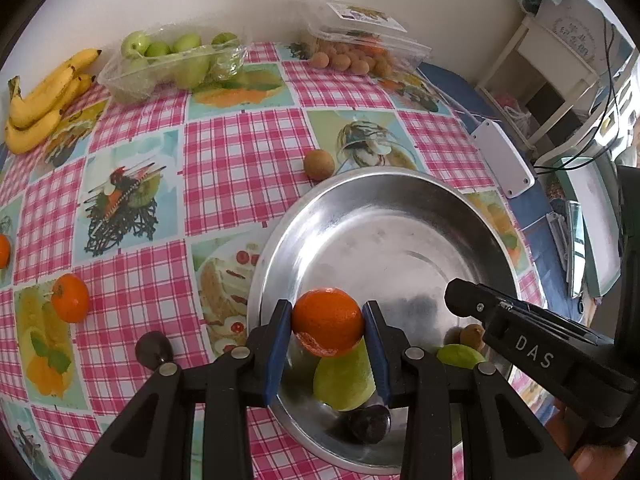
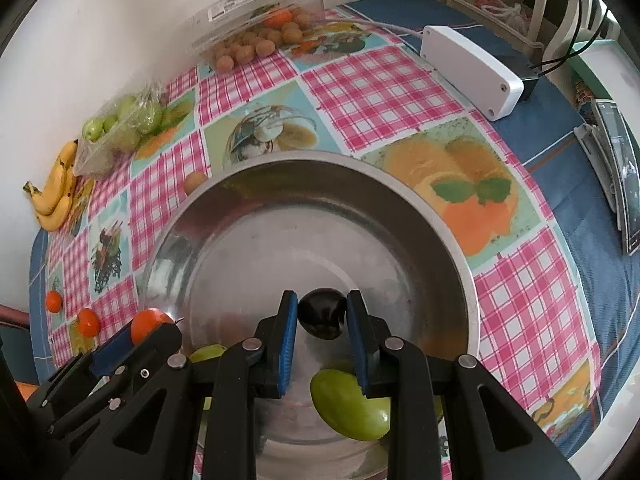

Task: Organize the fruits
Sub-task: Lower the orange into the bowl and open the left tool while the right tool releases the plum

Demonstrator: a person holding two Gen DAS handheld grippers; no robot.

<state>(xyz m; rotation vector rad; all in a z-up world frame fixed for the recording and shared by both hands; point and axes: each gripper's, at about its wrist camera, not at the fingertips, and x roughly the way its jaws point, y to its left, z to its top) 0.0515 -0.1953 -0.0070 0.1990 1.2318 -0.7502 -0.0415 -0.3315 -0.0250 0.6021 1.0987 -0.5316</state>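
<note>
Tablecloth, bowl (image 1: 472, 216), apparently gripped tangerine (image 1: 327, 320).

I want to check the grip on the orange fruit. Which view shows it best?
The left wrist view: the orange fruit sits centred between the left hand-held gripper's blue pads, over the metal bowl. The right wrist view shows only part of it, behind that gripper.

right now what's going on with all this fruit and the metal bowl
A person is loading fruit into the round steel bowl. The left gripper holds a small orange mandarin over the bowl. The right gripper has a dark purple plum between its fingers. Green pears already lie inside.
</note>
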